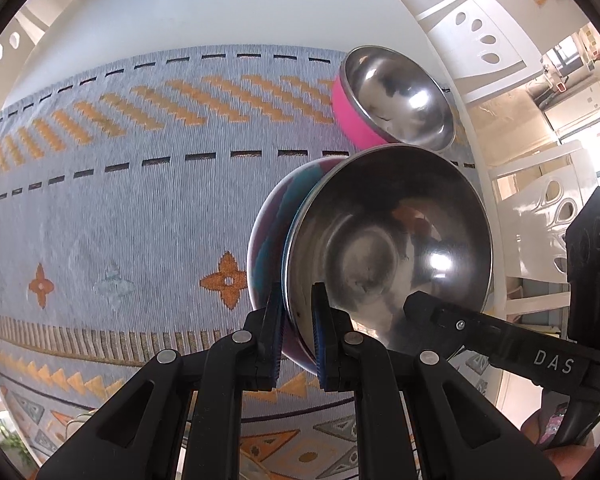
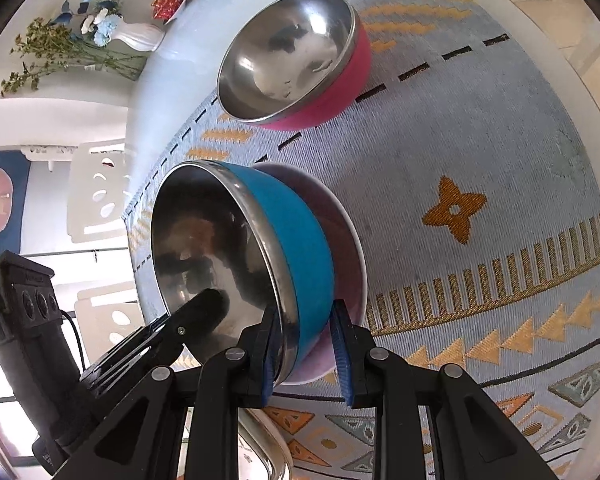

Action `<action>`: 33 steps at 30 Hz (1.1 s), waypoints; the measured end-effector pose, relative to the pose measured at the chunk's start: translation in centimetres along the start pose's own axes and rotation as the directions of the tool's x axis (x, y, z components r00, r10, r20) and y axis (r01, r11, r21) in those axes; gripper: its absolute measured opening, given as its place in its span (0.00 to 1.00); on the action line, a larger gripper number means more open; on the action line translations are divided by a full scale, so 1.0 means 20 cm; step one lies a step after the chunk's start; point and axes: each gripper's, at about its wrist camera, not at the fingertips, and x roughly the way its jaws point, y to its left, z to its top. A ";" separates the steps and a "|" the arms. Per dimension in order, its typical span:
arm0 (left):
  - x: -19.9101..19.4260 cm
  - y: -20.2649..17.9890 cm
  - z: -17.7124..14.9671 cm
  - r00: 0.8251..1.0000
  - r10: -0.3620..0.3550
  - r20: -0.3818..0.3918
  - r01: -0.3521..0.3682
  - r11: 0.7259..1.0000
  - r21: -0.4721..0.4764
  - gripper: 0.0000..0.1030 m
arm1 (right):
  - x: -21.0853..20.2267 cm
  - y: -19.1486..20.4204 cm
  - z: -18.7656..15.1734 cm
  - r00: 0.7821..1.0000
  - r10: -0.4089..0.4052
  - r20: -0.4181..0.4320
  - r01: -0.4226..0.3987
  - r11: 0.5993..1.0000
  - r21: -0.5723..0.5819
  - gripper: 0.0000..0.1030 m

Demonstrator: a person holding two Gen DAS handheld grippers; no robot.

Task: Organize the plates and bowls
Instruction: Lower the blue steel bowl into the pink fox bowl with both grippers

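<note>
Blue bowl (image 2: 300, 248): a steel bowl with a bright blue outer wall and a mirror-polished inside (image 1: 384, 248) that reflects the room. It is tilted steeply, with its mouth turned sideways, and sits inside a second, paler bowl (image 2: 348, 240) whose outer wall looks pinkish-purple with a white rim; in the left wrist view that outer bowl (image 1: 268, 236) shows purple and teal reflections on its surface.

Both bowls lie over the patterned cloth (image 1: 120, 200), a grey-blue woven runner with orange diamonds and triangles, spread on the white counter (image 1: 204, 4). Beyond the blue bowl, on the same cloth, stands a pink bowl (image 1: 350, 110) with a steel interior, upright and apart from the blue one.

The left gripper (image 1: 298, 334) is closed on the blue bowl's rim, one pad on the polished inside and one on the outer wall. The right gripper (image 2: 306, 354) is clamped over the opposite part of the rim, one blue pad inside the bowl; whether its outer pad also bears on the pale bowl I cannot tell. Each gripper shows in the other's view, reaching into the blue bowl.

White chairs (image 1: 472, 40) with oval cut-outs stand past the counter's edge, and a white vase (image 2: 136, 38) of blue flowers is far beyond the pink bowl.
</note>
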 end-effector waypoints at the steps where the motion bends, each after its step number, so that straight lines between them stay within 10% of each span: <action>1: 0.00 0.00 0.00 1.000 0.000 -0.001 0.000 1.000 -0.001 0.09 | 0.00 0.00 0.00 1.000 -0.002 -0.001 0.002 1.000 0.000 0.23; 33: -0.10 0.02 -0.03 1.000 0.002 0.027 -0.001 1.000 -0.022 0.15 | -0.05 -0.01 -0.02 0.998 -0.059 -0.003 0.059 0.998 -0.004 0.23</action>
